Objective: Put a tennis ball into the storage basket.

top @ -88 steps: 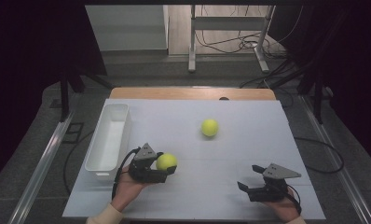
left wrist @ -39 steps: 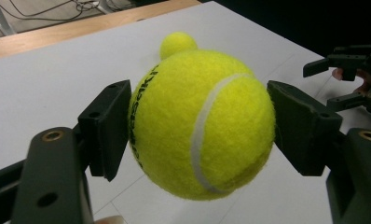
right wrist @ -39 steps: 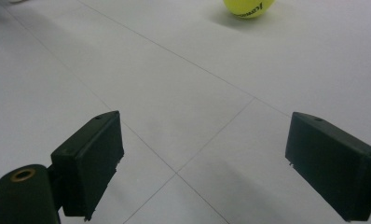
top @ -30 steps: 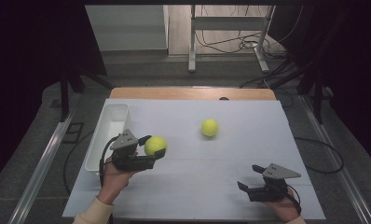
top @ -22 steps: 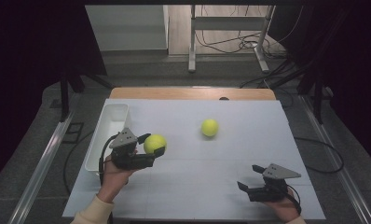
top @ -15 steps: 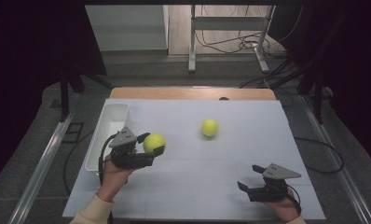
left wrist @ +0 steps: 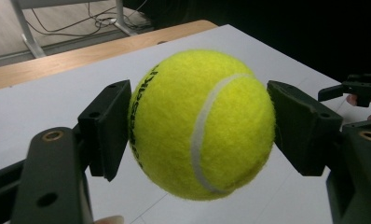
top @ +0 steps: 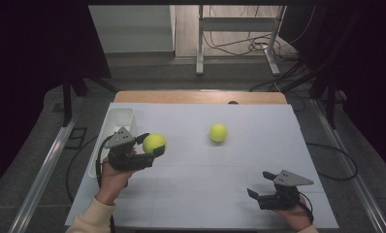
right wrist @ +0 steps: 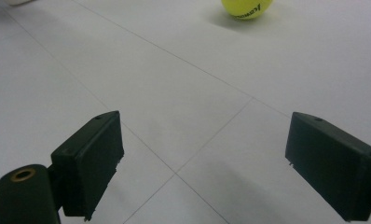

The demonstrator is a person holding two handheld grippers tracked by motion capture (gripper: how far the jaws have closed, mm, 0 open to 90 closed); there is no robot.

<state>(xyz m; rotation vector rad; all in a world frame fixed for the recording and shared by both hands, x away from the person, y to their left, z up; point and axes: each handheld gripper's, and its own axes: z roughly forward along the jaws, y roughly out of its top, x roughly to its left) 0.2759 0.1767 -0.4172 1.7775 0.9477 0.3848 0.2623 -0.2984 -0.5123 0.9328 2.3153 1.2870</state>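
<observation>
1. A white table top (top: 205, 170) with faint seam lines sits on a wooden board (top: 201, 97) that shows along the far edge.
2. The floor (top: 50, 160) around it is grey.
3. Beyond stand pale metal frame legs (top: 199, 43) with loose cables (top: 239, 46) (tangled on wood-toned flooring).
4. Both sides lie in deep shadow.

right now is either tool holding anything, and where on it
The left tool clamps a tennis ball across its two opposite sides, lifted off the table. The right tool holds nothing.
</observation>
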